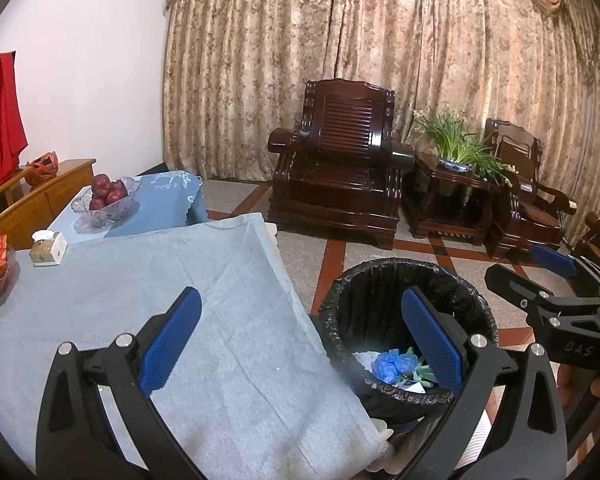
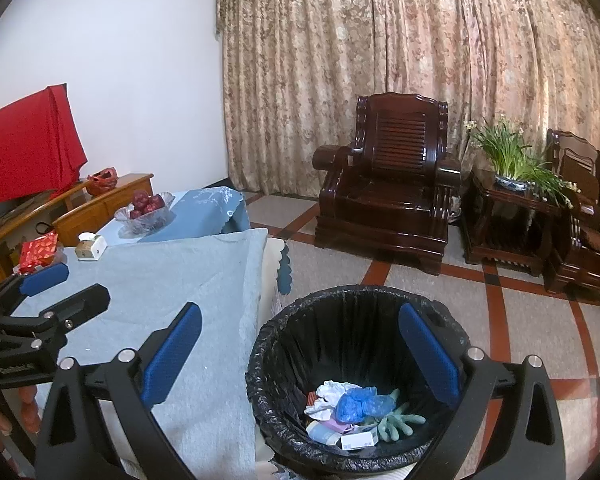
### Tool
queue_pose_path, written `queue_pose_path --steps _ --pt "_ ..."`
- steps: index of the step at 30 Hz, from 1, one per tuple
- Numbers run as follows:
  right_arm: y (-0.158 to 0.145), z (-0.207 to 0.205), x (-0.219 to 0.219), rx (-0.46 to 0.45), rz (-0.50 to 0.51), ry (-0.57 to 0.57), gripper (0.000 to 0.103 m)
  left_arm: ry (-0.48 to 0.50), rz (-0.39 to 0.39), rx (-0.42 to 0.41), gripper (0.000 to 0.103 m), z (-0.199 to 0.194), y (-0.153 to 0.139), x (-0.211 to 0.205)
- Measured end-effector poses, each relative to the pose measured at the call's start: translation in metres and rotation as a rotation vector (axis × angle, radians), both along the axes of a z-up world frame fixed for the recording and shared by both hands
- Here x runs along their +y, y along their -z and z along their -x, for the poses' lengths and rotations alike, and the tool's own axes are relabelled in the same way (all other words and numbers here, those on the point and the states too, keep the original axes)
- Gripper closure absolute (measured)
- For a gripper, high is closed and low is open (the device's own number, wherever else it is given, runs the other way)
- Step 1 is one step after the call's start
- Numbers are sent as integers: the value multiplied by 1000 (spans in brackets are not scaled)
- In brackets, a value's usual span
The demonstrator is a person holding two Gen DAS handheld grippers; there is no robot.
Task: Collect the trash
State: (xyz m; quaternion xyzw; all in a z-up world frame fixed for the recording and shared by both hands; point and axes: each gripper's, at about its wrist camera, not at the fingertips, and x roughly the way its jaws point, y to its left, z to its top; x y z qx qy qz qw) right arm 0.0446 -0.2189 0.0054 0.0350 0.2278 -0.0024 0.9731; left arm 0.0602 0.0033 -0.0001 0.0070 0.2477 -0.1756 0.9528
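The left gripper (image 1: 300, 344) hangs with its blue-padded jaws spread wide and empty, straddling the edge of the grey-blue tablecloth (image 1: 180, 320) and the trash bin (image 1: 408, 320). The right gripper (image 2: 300, 348), equally wide and empty, hovers over the black-lined bin, where a blue shoe cover (image 2: 360, 402), green glove (image 2: 396, 424), white tissue (image 2: 328, 394) and a small box lie. "DAS" is embossed on the right gripper's body in the left view.

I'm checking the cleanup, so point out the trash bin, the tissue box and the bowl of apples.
trash bin (image 2: 352, 330): right wrist view, inner wall of the black liner.
tissue box (image 1: 49, 249): left wrist view, front face of the box.
bowl of apples (image 1: 118, 204): left wrist view, front glass wall of the bowl.
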Motion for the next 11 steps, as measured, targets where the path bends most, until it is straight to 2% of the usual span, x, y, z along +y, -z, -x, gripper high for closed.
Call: queue_pose_path --steps 11 --pt "8 1 0 7 -4 7 6 -5 -3 9 6 5 4 4"
